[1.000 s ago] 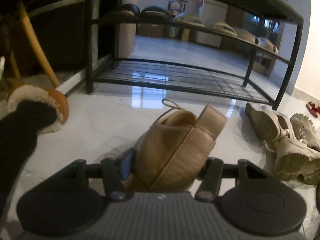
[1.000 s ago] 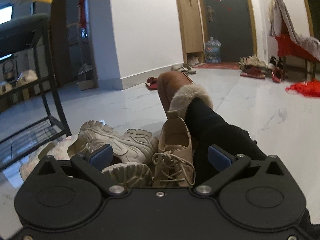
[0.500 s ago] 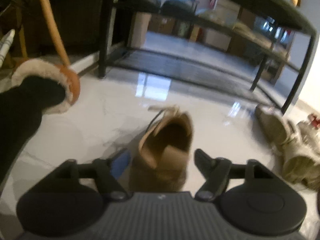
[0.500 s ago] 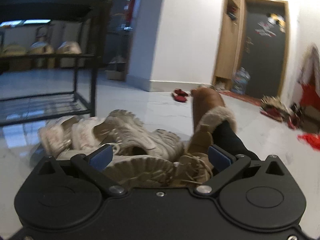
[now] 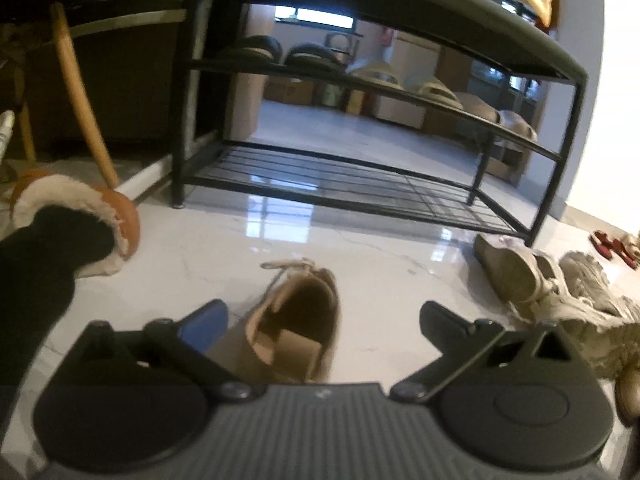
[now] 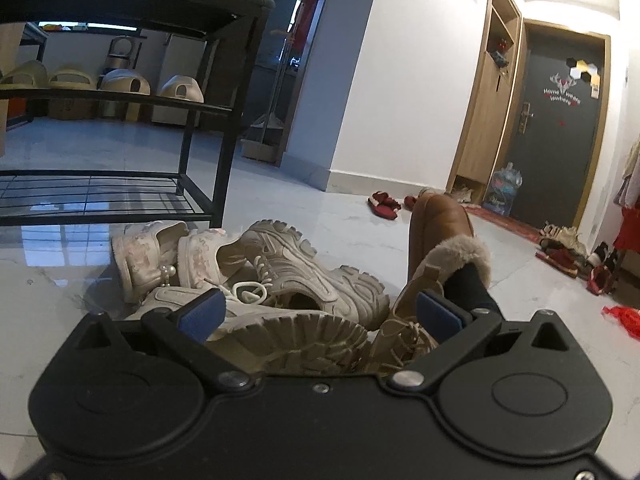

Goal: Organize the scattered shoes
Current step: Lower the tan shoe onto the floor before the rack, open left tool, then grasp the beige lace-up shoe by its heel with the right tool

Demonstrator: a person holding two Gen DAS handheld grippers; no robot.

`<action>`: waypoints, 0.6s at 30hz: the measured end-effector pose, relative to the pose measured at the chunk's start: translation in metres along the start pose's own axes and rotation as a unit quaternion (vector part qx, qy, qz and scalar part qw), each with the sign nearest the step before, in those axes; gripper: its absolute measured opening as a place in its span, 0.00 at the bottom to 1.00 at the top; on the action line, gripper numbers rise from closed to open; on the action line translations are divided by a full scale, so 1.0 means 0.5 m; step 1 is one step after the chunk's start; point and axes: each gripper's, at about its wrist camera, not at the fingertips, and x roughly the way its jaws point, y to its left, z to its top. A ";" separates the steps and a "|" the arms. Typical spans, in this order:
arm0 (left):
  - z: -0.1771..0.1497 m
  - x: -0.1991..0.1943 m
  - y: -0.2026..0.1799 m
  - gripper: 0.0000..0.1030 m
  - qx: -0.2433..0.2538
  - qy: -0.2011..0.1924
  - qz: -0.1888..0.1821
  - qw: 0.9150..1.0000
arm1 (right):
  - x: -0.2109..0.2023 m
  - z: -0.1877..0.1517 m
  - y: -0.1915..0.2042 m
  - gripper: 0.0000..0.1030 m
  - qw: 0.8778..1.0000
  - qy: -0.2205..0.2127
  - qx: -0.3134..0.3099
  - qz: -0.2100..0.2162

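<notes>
The left gripper point(image 5: 322, 320) is standing fully spread, its jaws having just been opening, and the tan lace-up shoe point(image 5: 296, 320) is sitting upright on the white floor point(image 5: 380, 264) between them, toe toward the shoe rack point(image 5: 360, 184), with neither pad pressing on it. It is lying in the lower centre of the left view, short of the rack's bottom shelf, which is showing bare wire. The right gripper point(image 6: 320, 312) is likewise standing spread and pinching nothing; it is hanging over the heap of pale sneakers point(image 6: 280, 276) at the lower middle of the right view, with a second tan lace-up shoe point(image 6: 404, 332) leaning against a furry brown boot point(image 6: 444, 236) worn by the person. Slippers are filling the rack's middle shelf point(image 5: 400, 88). My judgement is that the released shoe is now waiting for its partner. Risks from here: the right jaws are straddling overlapping sneakers, so a closing grip may be catching two soles or a loose lace and dragging the heap; the second tan shoe is wedged close to the person's leg, so a reach for it may be snagging the fur cuff; and the left gripper, backing off low, may be clipping the shoe's heel and tipping it, since the glossy floor looks slippery.
</notes>
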 end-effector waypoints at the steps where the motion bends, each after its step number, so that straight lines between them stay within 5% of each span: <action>1: 0.004 0.002 0.005 0.99 -0.002 0.000 0.008 1.000 | 0.004 -0.007 -0.002 1.00 1.000 0.003 0.002 0.005; 6: 0.048 -0.013 0.034 0.99 -0.005 0.008 0.045 0.999 | 0.005 -0.016 0.004 1.00 0.998 0.012 0.003 0.054; 11: 0.074 -0.057 0.068 0.99 0.001 0.003 0.080 0.997 | -0.020 -0.018 0.050 1.00 0.978 -0.005 -0.053 0.202; 15: 0.049 -0.084 0.084 0.99 0.001 -0.018 0.118 0.993 | -0.061 -0.013 0.149 1.00 0.919 -0.033 -0.192 0.343; 18: 0.048 -0.073 0.090 0.99 -0.015 -0.017 0.124 0.992 | -0.099 -0.010 0.257 1.00 0.832 -0.079 -0.352 0.422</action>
